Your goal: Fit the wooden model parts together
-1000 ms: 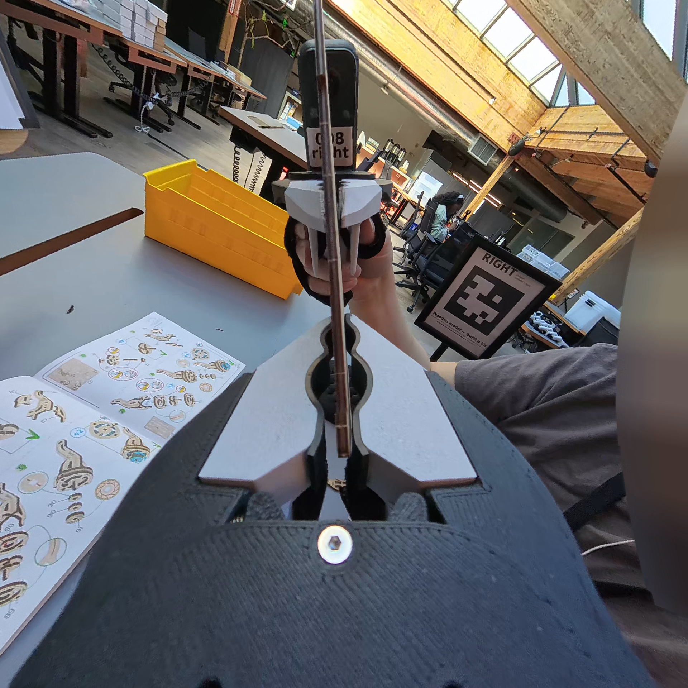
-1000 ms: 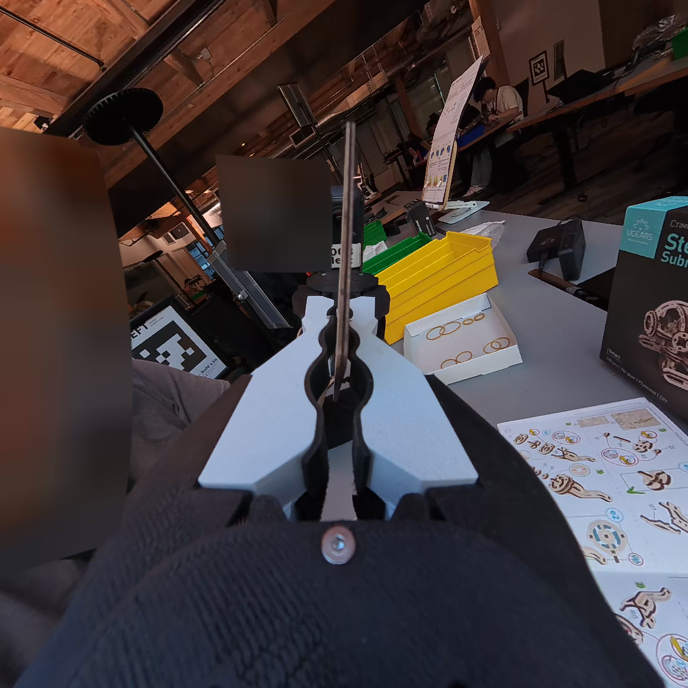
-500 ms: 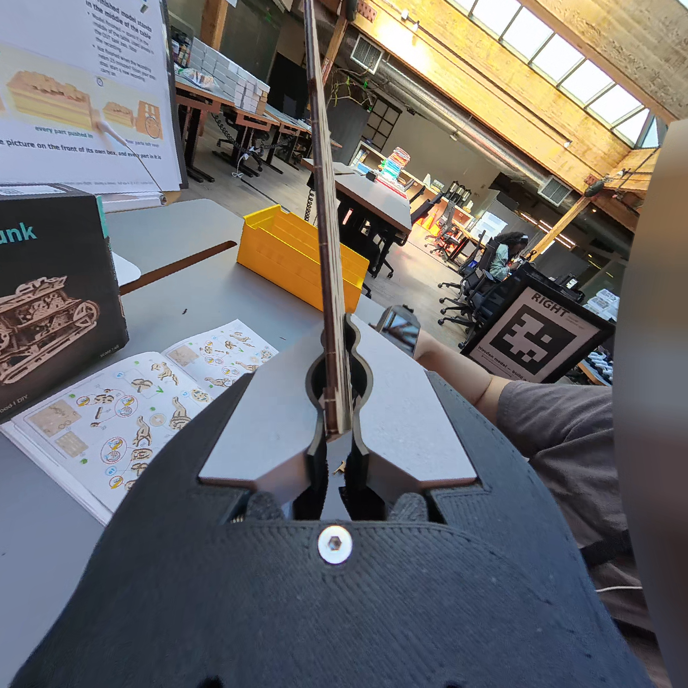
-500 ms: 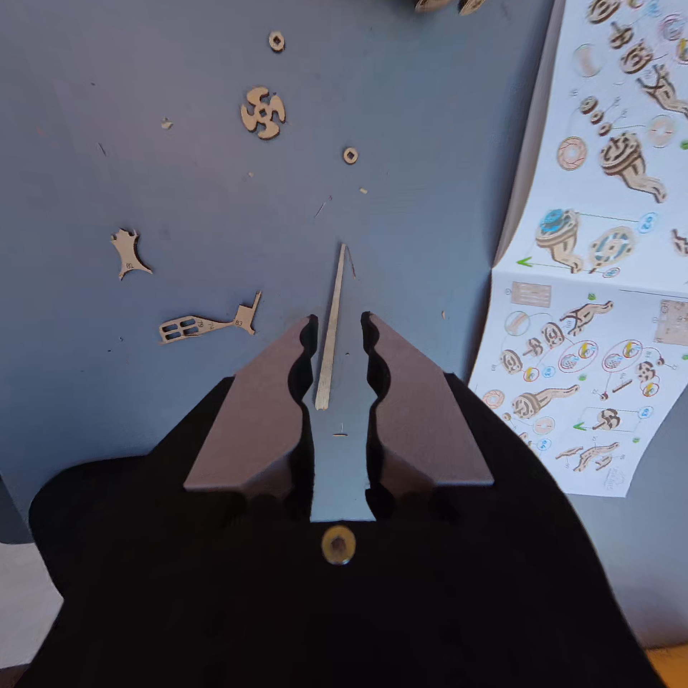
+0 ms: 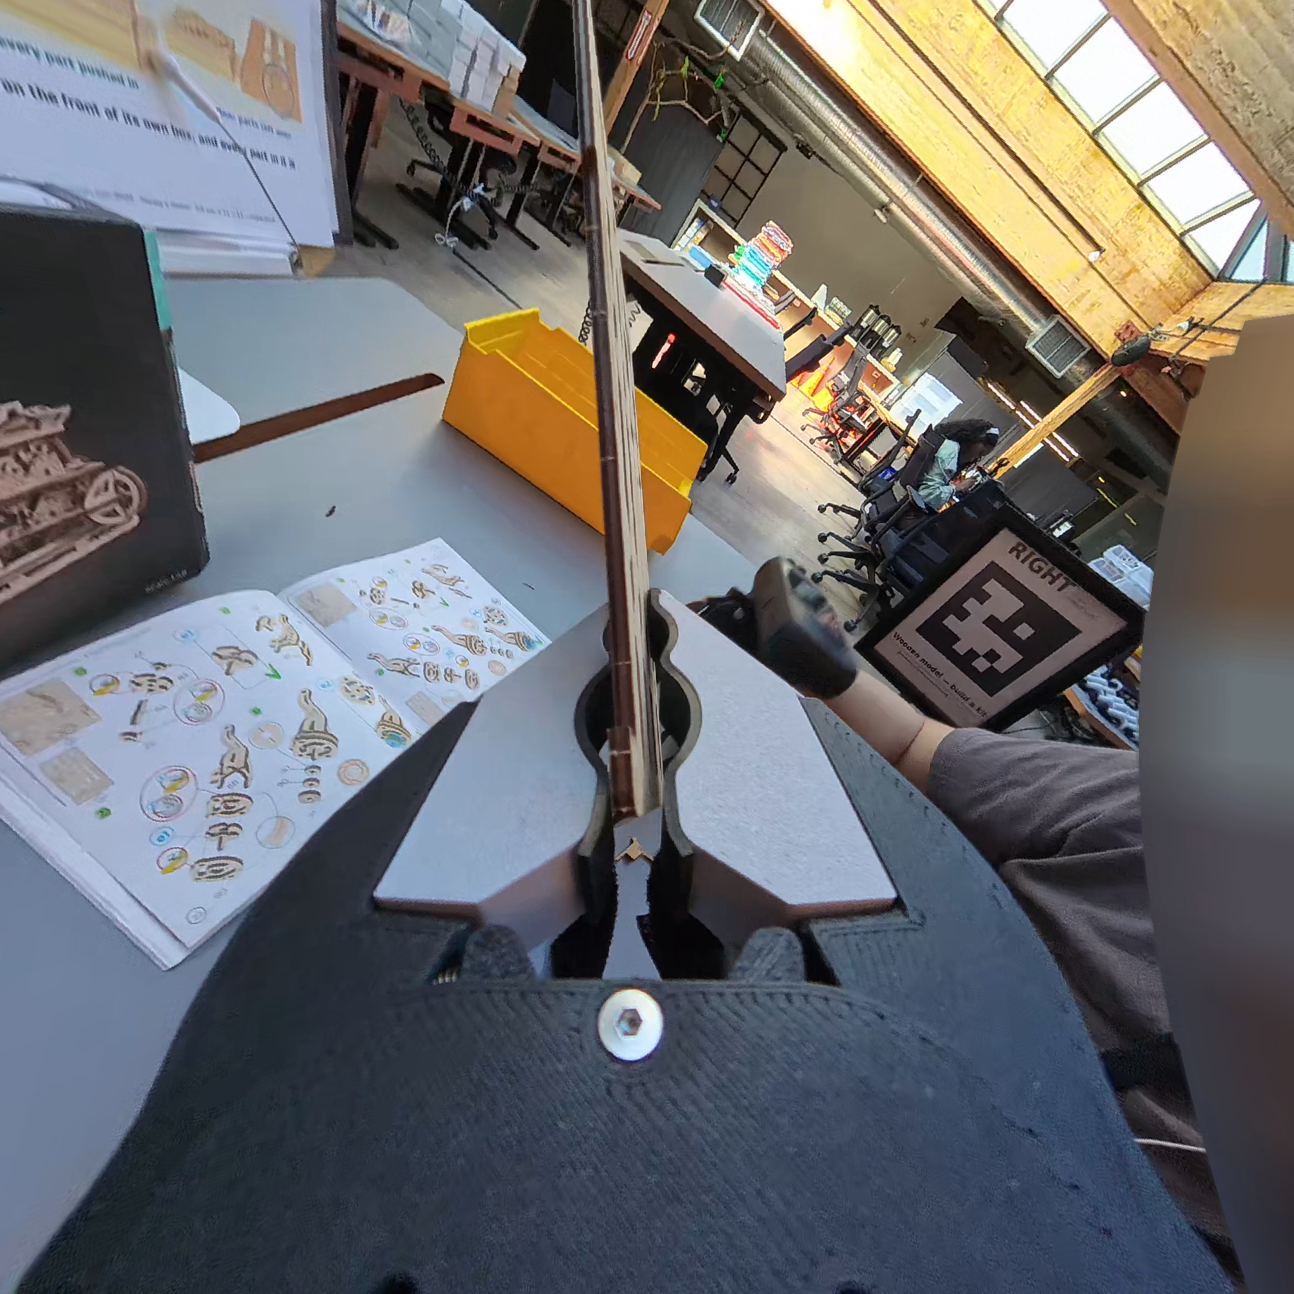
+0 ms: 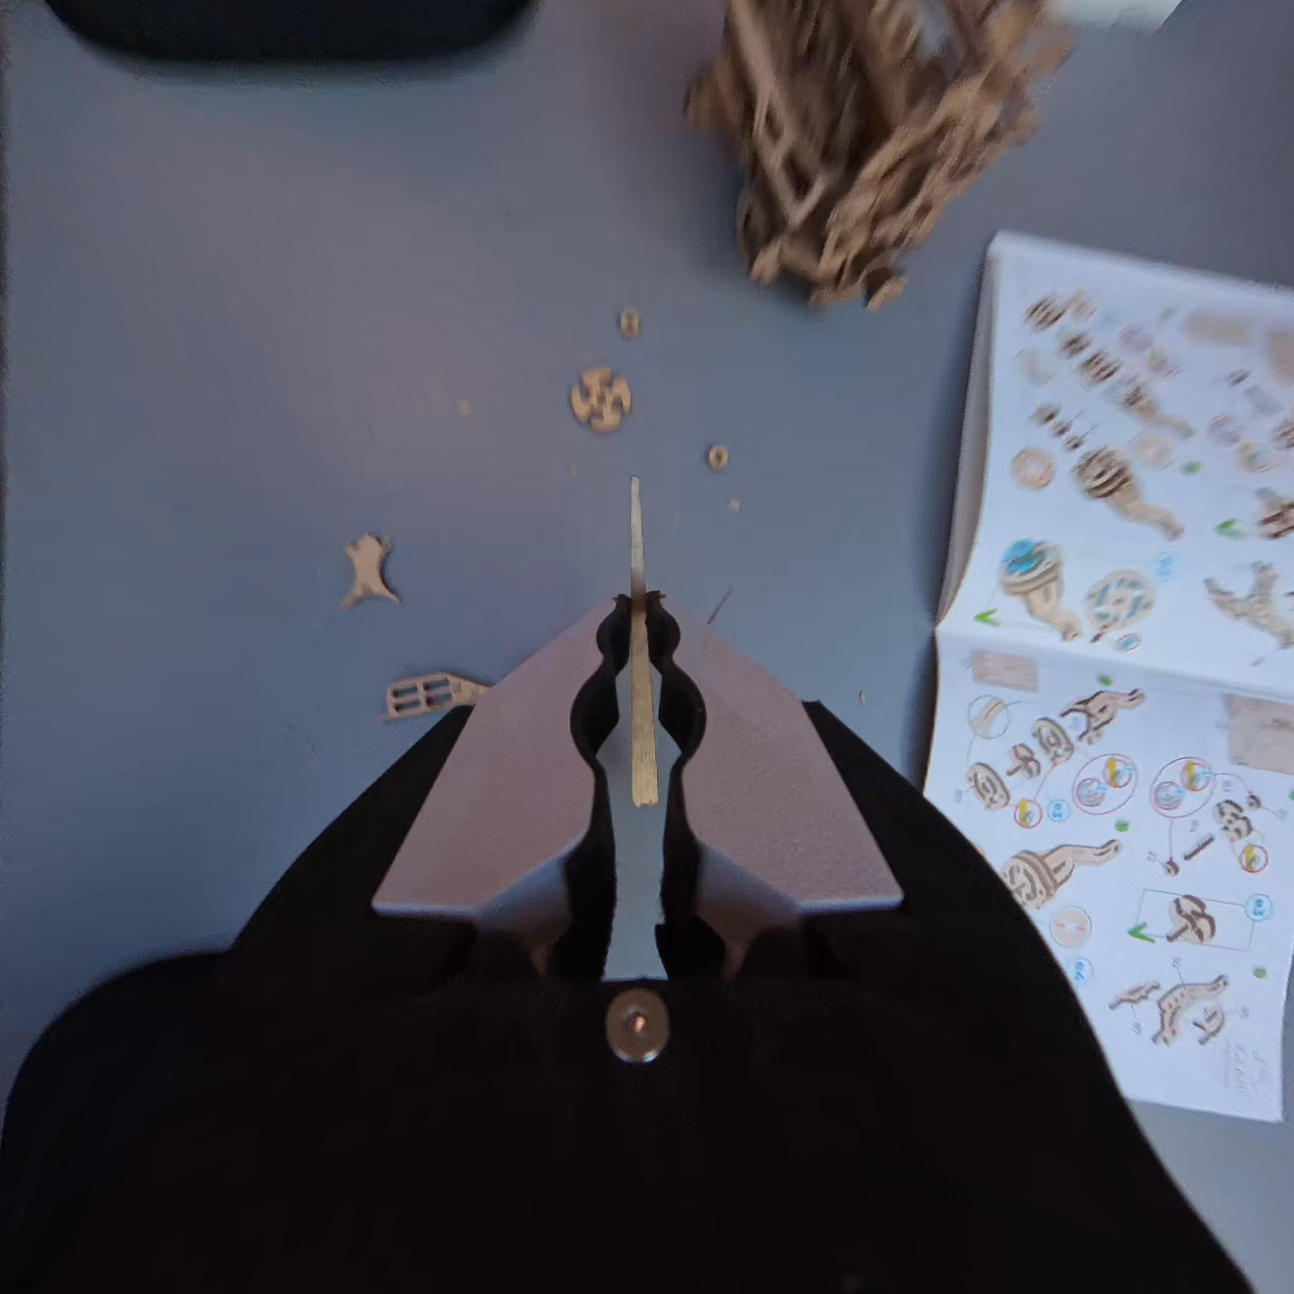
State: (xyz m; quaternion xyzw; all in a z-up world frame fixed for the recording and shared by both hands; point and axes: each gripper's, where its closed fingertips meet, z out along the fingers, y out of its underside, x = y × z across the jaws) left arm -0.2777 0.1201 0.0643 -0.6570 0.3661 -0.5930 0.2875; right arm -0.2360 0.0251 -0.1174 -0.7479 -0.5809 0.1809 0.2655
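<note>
On the worktop (image 6: 210,350), taking the instruction booklet (image 6: 1120,700) as landmark: the wooden stick (image 6: 641,672) lies well to its left, between the right tongs (image 6: 637,609). Loose cut-out parts (image 6: 601,399) lie left of the booklet, beyond the stick. The partly built model (image 6: 861,140) sits beyond the booklet's far-left corner.

Writing showed on four things, its words left unquoted. A white poster (image 5: 161,105) at the upper left bore black lines. A dark box (image 5: 84,434) at the left carried small print. A framed marker sign (image 5: 994,637) at the right had captions. The open booklet (image 5: 231,728) bore small step numbers.
</note>
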